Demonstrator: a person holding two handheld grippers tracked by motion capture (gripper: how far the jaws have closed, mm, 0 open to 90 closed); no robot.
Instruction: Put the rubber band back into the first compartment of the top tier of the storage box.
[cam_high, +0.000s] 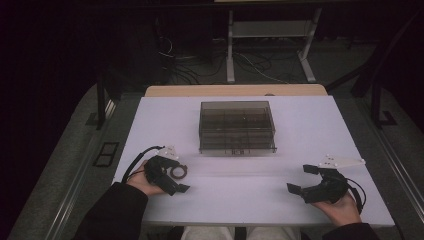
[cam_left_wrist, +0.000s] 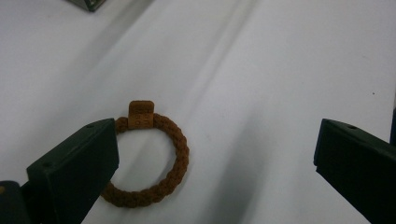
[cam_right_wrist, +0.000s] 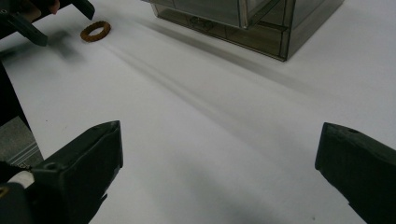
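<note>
While both claws gape wide, the braided ring lies on the white table; dark room beyond.

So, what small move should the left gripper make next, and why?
Probably shift the left gripper sideways to centre on the braided ring, then close. Its jaws stand wide open, and the ring lies flat on the white table beside one jaw, not between them.
</note>
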